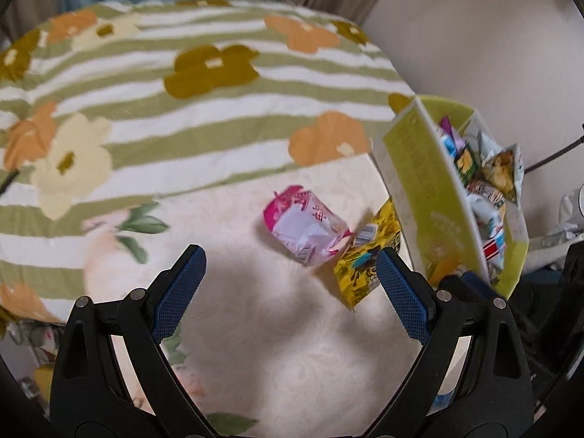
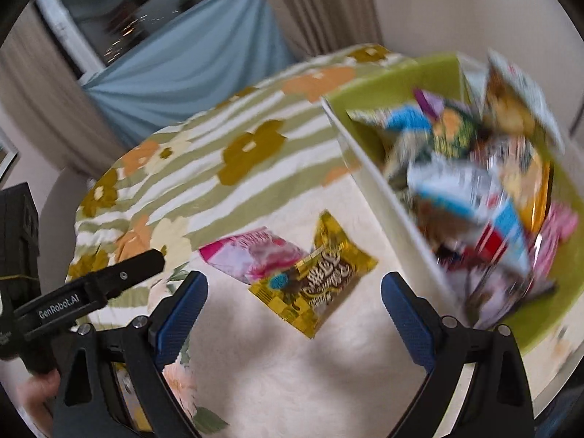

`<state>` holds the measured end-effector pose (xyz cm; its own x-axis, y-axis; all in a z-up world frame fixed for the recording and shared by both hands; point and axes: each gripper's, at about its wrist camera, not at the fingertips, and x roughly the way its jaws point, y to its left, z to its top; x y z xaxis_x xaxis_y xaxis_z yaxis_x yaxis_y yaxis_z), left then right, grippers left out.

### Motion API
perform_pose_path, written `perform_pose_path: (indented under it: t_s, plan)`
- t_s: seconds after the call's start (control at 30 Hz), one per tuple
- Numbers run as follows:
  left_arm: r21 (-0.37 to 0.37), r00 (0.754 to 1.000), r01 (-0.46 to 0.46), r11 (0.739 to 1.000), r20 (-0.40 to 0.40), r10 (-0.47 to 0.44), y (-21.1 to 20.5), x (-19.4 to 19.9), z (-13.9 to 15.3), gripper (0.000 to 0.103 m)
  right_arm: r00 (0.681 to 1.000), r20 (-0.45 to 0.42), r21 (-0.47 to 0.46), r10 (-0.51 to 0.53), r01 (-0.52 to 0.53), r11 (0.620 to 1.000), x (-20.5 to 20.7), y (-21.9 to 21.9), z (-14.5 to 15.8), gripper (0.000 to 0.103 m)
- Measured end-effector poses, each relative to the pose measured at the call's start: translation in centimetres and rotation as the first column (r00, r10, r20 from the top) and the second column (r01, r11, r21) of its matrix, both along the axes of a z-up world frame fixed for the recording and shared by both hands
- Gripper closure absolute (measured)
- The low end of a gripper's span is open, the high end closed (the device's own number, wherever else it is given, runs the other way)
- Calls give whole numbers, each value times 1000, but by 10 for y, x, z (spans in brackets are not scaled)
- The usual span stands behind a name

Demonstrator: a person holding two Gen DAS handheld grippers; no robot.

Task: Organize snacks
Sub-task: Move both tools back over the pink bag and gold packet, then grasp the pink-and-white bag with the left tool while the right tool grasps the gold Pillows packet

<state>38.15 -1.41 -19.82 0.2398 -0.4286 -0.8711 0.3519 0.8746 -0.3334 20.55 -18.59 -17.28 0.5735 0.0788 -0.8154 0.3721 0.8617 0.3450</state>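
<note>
Both the left gripper [image 1: 290, 266] and the "GenRobot.AI"-marked right gripper [image 2: 294, 294] gape wide and empty, the yellow snack packet [image 2: 315, 281] lying just ahead beside the green box [image 2: 368, 168].

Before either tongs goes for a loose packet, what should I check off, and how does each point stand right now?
1. Left tongs open and empty: ok.
2. Right tongs open and empty: ok.
3. Pink packet and yellow packet loose on the cloth, outside the box: ok.
4. Packets lying apart: not ok, they overlap.
5. Room left in the box: cannot tell, it looks heaped and blurred.
</note>
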Motion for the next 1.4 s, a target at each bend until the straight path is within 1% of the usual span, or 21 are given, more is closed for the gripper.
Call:
perform_pose_path:
  t_s: [0.13, 0.2, 0.37, 0.43, 0.47, 0.5, 0.57, 0.63, 0.7, 0.77, 0.83, 1.03, 1.23, 1.3, 1.33, 1.4]
  plan:
    - [-15, 998, 28, 1000, -49, -29, -18, 14, -29, 10, 994, -25, 53, -108, 109, 993, -2, -4, -30, 8]
    - [-24, 997, 34, 999, -72, -35, -27, 21, -43, 10, 989, -15, 70, -149, 150, 986, -4, -7, -38, 8]
    - [-35, 993, 33, 999, -114, -37, -44, 36, -70, 10, 985, -18, 87, -172, 173, 981, -4, -5, -52, 8]
    - [-31, 990, 49, 998, -133, -52, -50, 40, -80, 10, 983, -21, 105, -182, 183, 977, -4, -5, -58, 8]
    - [-29, 989, 57, 998, -136, -61, -52, 40, -83, 12, 982, -23, 111, -185, 187, 976, -4, -5, -59, 8]
    - [-24, 988, 69, 997, -135, -72, -53, 39, -86, 20, 981, -24, 115, -190, 192, 975, -4, -6, -60, 8]
    - [-23, 986, 86, 996, -141, -88, -54, 39, -90, 33, 980, -19, 112, -196, 197, 974, -6, -8, -59, 8]
    - [-53, 985, 79, 995, -150, -87, -52, 40, -92, 40, 980, -20, 107, -199, 200, 974, -5, -11, -61, 8]
    - [-58, 985, 75, 995, -149, -83, -50, 40, -93, 48, 979, -36, 114, -199, 202, 973, -2, -12, -64, 8]
    - [-57, 987, 71, 996, -143, -79, -48, 39, -91, 53, 977, -52, 133, -205, 210, 969, -1, -14, -67, 8]
    - [-47, 988, 67, 997, -139, -73, -44, 38, -90, 53, 976, -57, 151, -209, 215, 965, 1, -14, -69, 8]
    - [-25, 989, 47, 999, -136, -50, -20, 35, -88, 54, 980, -52, 153, -194, 200, 968, 11, -10, -70, 8]
    - [6, 988, 76, 997, -137, -74, -2, 18, -85, 54, 975, -81, 151, -206, 217, 964, 20, -16, -80, 8]
    - [15, 986, 96, 995, -140, -93, 1, 11, -85, 54, 975, -91, 157, -205, 217, 963, 22, -18, -85, 10]
    - [16, 984, 106, 994, -145, -103, 2, 8, -85, 54, 974, -94, 141, -204, 216, 966, 24, -18, -85, 11]
    - [11, 983, 95, 995, -159, -92, 5, 5, -85, 53, 978, -95, 133, -185, 197, 971, 30, -16, -85, 18]
